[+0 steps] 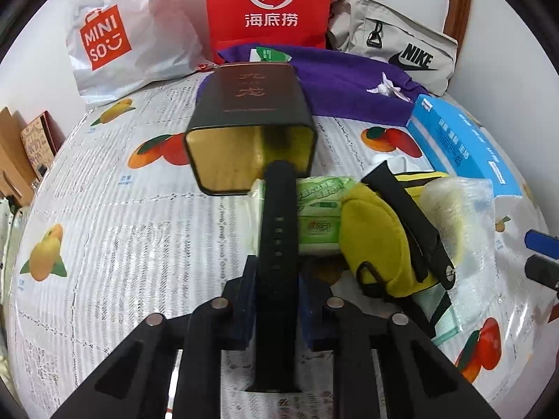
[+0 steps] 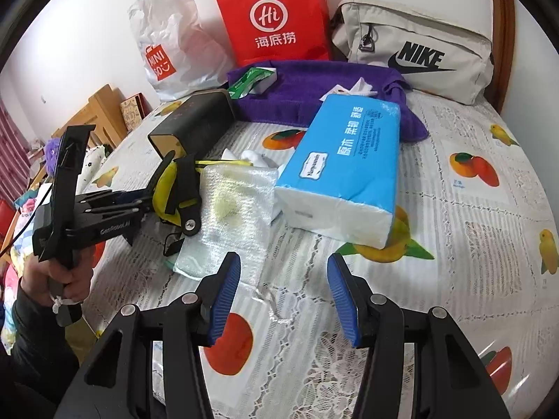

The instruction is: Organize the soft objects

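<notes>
Soft objects, one bed with a fruit-print cover. Black strap, one: clamped in the fully closed left gripper, its far end at the mouth of one dark tin lying on its side. Second black strap, one, across a yellow plush item. Green tissue packs: one near, one far on the purple towel. Blue tissue pack, one, Chinese text. Far row: "MINISO" bag, red "Hi" bag, "NIKE" pouch. Right gripper: jaws partly apart, empty.
</notes>
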The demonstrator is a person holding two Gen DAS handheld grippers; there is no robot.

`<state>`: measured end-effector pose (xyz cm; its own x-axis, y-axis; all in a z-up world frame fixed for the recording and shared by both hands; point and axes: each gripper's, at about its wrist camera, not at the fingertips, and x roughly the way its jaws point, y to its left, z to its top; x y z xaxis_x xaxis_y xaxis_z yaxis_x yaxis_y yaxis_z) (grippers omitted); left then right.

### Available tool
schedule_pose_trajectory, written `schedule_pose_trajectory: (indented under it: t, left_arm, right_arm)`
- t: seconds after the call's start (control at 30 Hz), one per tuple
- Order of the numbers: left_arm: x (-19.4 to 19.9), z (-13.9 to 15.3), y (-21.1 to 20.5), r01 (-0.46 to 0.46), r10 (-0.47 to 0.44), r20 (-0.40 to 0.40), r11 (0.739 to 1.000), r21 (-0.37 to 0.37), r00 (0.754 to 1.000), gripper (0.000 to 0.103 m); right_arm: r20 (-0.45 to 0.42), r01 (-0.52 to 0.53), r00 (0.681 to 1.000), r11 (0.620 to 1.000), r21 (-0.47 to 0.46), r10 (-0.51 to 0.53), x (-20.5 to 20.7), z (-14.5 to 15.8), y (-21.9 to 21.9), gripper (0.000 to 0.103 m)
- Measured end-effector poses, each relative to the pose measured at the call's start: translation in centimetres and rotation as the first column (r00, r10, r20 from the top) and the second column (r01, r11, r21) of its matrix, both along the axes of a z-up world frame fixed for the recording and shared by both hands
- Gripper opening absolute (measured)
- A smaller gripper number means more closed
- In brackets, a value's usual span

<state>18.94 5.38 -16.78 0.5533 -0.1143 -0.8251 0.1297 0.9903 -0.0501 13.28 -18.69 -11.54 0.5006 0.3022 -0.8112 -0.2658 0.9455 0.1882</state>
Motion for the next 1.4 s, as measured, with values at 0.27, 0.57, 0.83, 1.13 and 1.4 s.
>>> schedule_pose_trajectory:
  t: [0.27,0.57,0.83,1.13,1.4]
  left_arm:
    - [-1.6,0.7,2.3,-0.059,0.059,0.008,0.998,-0.007,0.998,0.019]
    - [-2.3,0.2,2.2,-0.050,0.051,0.014,0.998,-0.035,0.999,0.019]
    - [-2.3,-0.1,2.3,-0.059,0.060,0.017,0.996,-0.060,0.998,0.020]
    - [-2.5,0.0,2.4,-0.065,0.066,0.017,0.996,-0.055,0.998,0.020]
    - [-3.0,0.2,2.3,-0.079,0.079,0.013,0.997,-0.011,0.997,0.020]
  right_arm:
    - [-0.025,-0.039,0.999,0.999,0.014,0.040,0.3,-0.8,2.7,0.052]
    - [-0.024,-0.010,1.000,0.999,0.049,0.011,2.5,-2.9,4.2,0.062]
    - [0.024,-0.085,0.996,0.996,0.029,0.084,2.2,-2.3,5.7,0.009]
    - [0.074,-0.022,0.997,0.997,-0.079,0.027,-1.5,0.8,1.9,0.007]
    - [-0.052,0.049,0.997,0.988,-0.148,-0.058,-1.8,-2.9,-2.0,0.011]
